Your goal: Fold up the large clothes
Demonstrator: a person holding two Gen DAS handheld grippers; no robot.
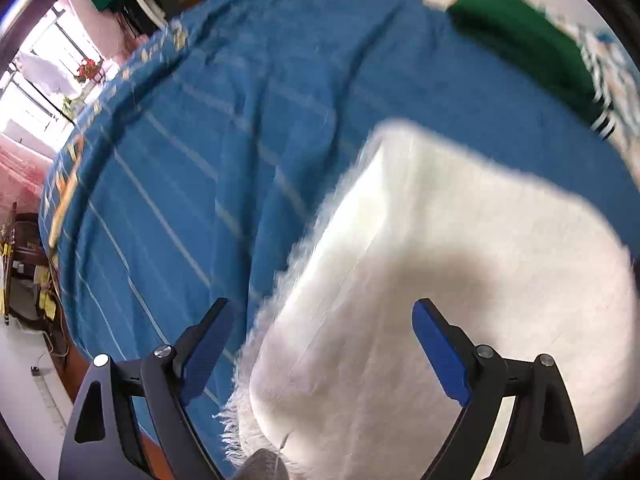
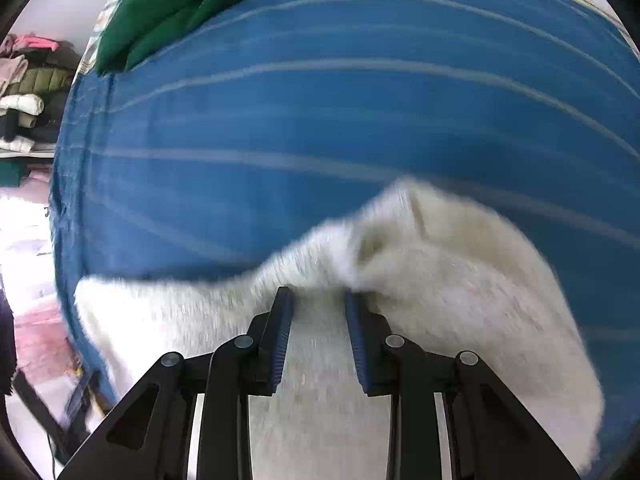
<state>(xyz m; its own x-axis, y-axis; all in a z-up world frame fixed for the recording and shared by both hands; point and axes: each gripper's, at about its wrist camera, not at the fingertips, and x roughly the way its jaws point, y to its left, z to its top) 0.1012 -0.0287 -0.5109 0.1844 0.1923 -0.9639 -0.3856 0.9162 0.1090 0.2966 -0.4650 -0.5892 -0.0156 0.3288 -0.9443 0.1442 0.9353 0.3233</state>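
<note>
I've got the white sweater (image 2: 420, 280) on the blue bed (image 2: 320, 112), right gripper (image 2: 318, 300) narrowed on a fuzzy fold, left gripper (image 1: 324, 344) wide above it holding nothing, so I'd carry the fold flat; only the right view shows the pinch.

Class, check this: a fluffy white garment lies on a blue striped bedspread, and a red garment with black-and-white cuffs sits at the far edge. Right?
Not quite: the far garment is green, not red, as the right wrist view shows. The white garment and blue striped bedspread are as stated.
</note>
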